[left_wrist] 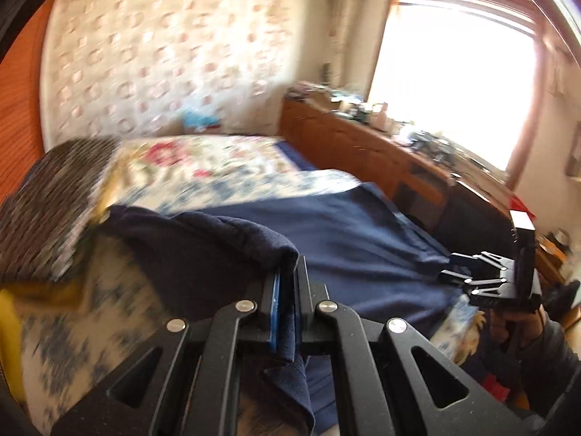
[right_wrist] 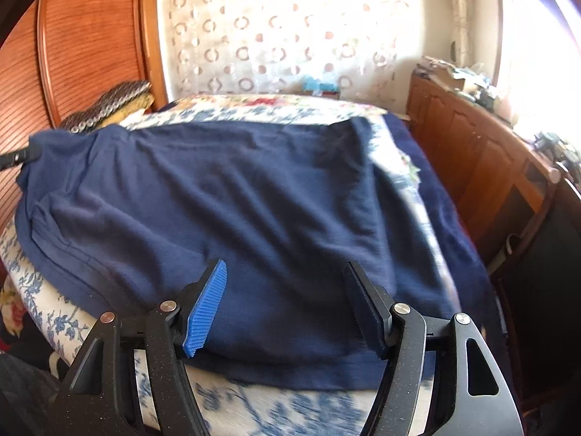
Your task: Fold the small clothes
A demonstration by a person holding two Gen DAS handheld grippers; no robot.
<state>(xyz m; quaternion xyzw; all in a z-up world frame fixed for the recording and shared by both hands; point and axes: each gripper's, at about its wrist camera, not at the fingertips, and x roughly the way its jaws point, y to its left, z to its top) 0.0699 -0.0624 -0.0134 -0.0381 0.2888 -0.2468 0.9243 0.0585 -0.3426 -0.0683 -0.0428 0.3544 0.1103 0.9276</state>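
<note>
1. We see the navy fleece garment (right_wrist: 225, 196) spread on the bed (right_wrist: 254, 407), long axis nine to three.
2. Our left gripper (left_wrist: 287, 290) pinches its nine-o'clock corner.
3. Our right gripper (right_wrist: 287, 309), jaws apart and empty, hovers over the six-o'clock hem.

A bed (right_wrist: 254, 407) with a floral cover carries a spread navy garment (right_wrist: 236, 200); folded blankets (right_wrist: 109, 105) beside it.

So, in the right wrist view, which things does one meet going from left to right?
Wooden wardrobe door → patterned pillow → navy garment spread on the floral bedspread → wooden sideboard → bright window.
</note>
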